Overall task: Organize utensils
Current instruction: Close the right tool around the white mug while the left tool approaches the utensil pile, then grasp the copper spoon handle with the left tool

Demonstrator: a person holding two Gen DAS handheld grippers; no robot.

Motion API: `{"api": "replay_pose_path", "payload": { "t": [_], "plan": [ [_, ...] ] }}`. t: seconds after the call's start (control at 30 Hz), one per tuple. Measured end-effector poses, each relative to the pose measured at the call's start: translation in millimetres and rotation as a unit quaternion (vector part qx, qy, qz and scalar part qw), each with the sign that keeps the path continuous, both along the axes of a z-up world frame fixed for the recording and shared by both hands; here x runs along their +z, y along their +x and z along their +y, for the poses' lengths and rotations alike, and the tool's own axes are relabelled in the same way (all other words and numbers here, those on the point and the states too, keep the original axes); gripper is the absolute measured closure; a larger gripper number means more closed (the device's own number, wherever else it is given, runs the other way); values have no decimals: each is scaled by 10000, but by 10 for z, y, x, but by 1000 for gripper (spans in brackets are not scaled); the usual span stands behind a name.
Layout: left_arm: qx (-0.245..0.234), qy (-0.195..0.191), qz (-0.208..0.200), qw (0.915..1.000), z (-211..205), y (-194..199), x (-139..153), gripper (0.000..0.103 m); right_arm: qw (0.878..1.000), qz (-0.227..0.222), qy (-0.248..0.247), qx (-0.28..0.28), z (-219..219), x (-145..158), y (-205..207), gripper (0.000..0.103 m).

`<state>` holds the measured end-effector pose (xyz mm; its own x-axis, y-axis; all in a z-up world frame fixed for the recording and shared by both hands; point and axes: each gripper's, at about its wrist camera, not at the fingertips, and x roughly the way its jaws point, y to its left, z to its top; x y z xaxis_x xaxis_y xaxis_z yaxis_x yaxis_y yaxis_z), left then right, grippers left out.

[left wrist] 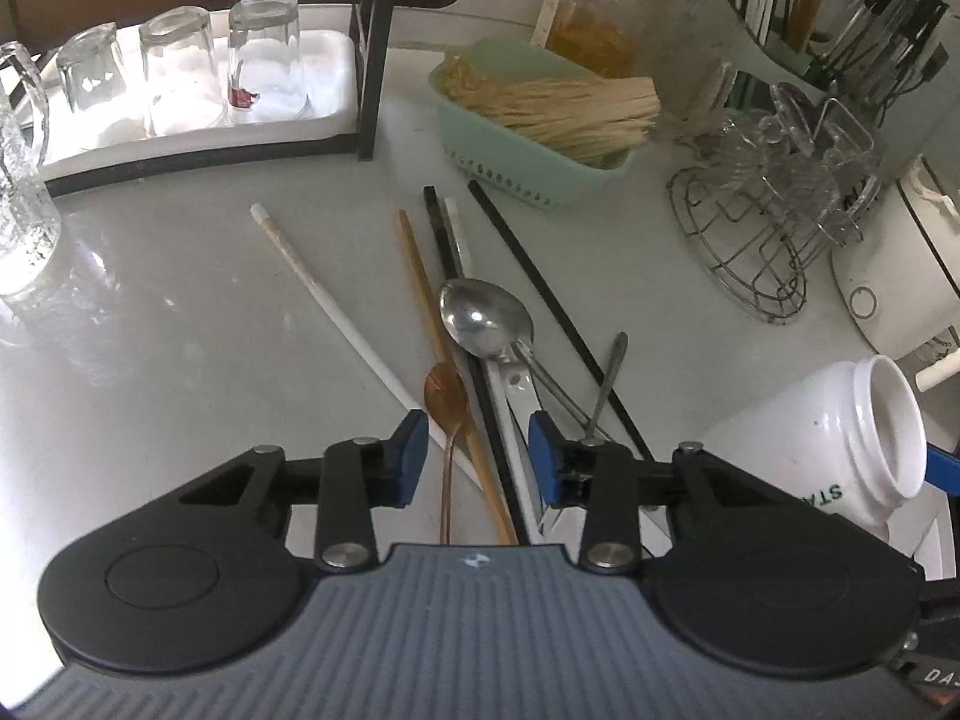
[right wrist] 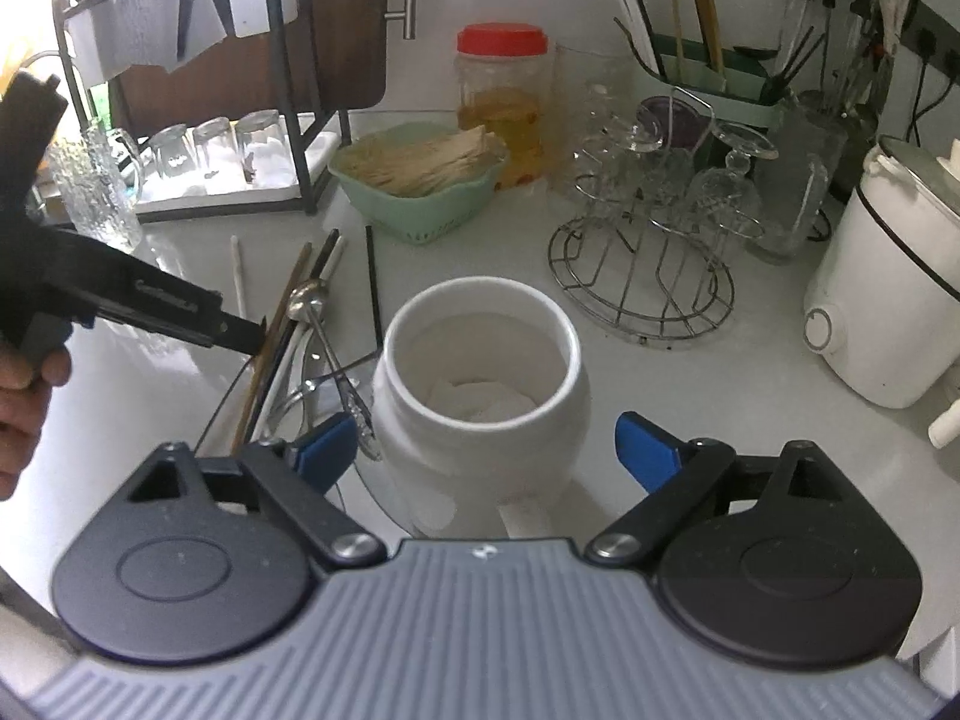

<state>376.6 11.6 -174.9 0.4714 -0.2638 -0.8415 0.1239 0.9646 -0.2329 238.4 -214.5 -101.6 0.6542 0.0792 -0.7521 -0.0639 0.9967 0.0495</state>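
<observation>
Left gripper, jaws apart, straddles the utensils, which run near-to-far; jar sits right.

Home kitchen counter, drying glasses, chopsticks, rice cooker

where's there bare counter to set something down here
Bare counter lies left of the white chopstick, between the glass rack and textured glass mug. Crowded: the utensil pile, green basket, wire stand.
</observation>
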Motion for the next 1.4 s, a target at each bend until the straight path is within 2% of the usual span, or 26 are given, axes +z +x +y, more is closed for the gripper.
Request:
{"api": "replay_pose_path", "payload": {
  "t": [0.27,0.67,0.83,0.87,0.9,1.1,1.4],
  "plan": [
    [-77,-9,86,9999,-10,149,-83,70,9998,127,-127,-79,58,-118,116,13],
    [35,56,170,9998,-38,257,-210,72,9995,215,-190,-87,81,-134,132,14],
    [-18,103,218,9997,-81,285,-248,86,9995,215,-183,-103,83,-133,135,14],
    [-24,120,205,9997,-87,285,-246,89,9995,214,-183,-108,85,-133,132,14],
    [-17,171,192,9997,-92,285,-242,95,9995,212,-185,-115,88,-132,128,14],
    [-13,256,138,9996,-84,262,-221,100,9995,217,-181,-141,90,-133,127,14],
    [-115,99,-38,9999,-59,129,13,101,9994,287,-158,-126,101,-123,122,14]
  ]
}}
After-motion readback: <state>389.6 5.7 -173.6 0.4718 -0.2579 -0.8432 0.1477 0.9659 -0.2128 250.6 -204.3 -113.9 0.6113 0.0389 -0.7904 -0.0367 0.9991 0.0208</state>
